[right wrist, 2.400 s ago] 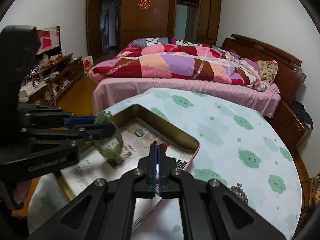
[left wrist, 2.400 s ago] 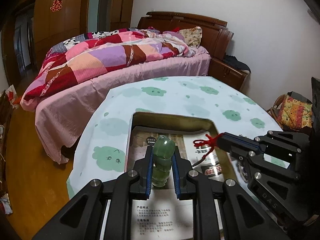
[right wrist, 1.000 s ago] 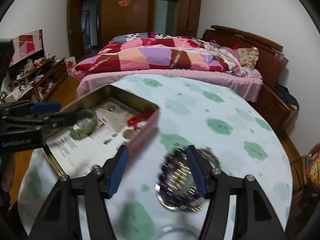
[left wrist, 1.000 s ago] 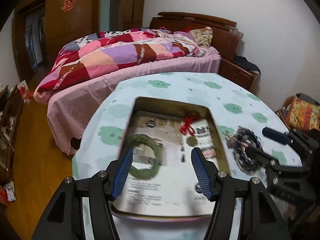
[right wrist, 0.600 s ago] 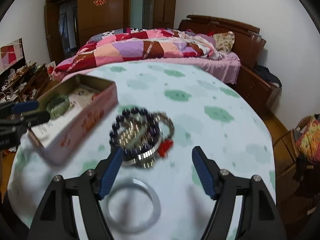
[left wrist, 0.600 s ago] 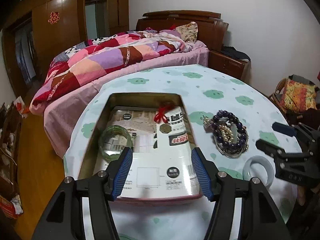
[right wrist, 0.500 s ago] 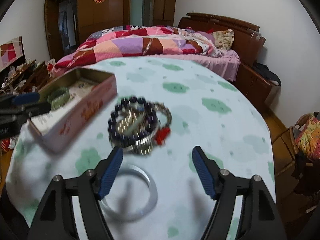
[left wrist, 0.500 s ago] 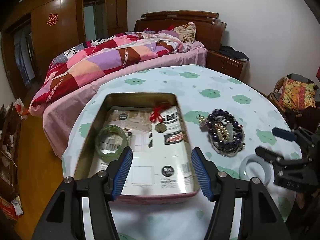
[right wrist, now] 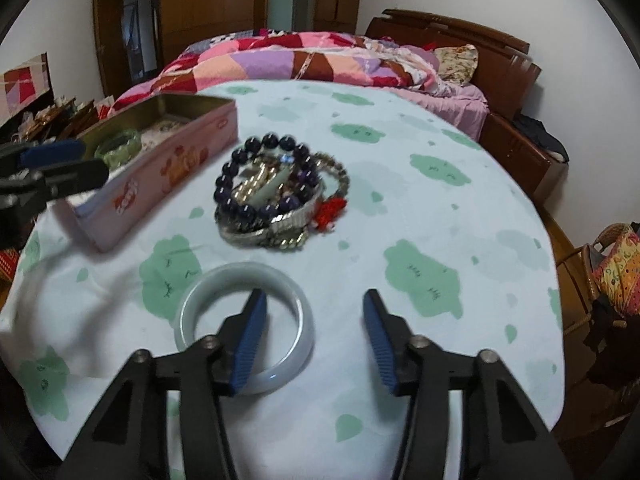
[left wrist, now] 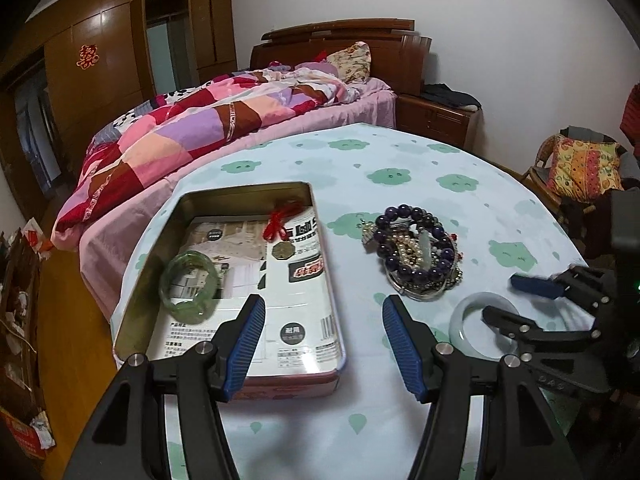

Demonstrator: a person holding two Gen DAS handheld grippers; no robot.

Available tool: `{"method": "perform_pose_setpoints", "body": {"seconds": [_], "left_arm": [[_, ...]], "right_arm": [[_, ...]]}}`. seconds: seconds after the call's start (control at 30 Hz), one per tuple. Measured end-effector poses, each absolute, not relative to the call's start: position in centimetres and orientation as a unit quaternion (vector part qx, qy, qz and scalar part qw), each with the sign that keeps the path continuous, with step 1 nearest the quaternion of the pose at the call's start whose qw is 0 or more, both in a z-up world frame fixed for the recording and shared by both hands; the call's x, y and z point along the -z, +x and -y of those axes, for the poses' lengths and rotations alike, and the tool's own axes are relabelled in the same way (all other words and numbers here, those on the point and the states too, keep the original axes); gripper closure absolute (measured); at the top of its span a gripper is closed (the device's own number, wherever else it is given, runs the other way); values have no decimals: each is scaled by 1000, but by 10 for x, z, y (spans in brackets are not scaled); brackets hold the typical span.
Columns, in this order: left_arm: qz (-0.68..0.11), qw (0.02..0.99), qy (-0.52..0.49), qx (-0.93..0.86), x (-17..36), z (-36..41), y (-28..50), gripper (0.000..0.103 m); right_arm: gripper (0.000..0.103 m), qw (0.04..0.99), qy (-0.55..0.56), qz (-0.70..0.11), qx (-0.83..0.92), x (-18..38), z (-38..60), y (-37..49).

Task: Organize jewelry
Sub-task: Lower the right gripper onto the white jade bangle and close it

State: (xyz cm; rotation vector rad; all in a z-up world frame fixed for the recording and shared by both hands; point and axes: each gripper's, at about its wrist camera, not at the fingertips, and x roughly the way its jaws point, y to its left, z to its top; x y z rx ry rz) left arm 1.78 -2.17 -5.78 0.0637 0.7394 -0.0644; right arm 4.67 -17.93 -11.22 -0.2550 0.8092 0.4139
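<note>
A round surface [left wrist: 420, 168] under a pale cloth with green cloud prints stood beside a bed [left wrist: 224, 128] with a patchwork quilt, wooden wardrobes behind. A green bangle [left wrist: 190, 286] lay in the tin [left wrist: 320, 384] near the left edge; a bead pile [right wrist: 276, 196] sat mid-surface. The left claw [left wrist: 323, 344] gaped wide, empty. The right claw [right wrist: 312, 340] gaped wide over a white bangle [right wrist: 244, 322] near the front edge.

My round table [right wrist: 440, 208], cloud-print cloth: pink tin [right wrist: 160, 184], bead bracelet pile [right wrist: 276, 196], white bangle [right wrist: 244, 320] on it.
</note>
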Motion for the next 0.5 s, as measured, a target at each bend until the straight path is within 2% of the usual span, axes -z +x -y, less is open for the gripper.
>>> {"method": "perform_pose_setpoints", "body": {"seconds": [0.07,0.5], "left_arm": [[-362,931,31,37,58,24,19,41],[-367,927,46,62,56,53,65,42]], "right_arm": [[89,890,-121,-386,-209,115,178,45],[90,915,-72,-365,-156,100,206,76]]}}
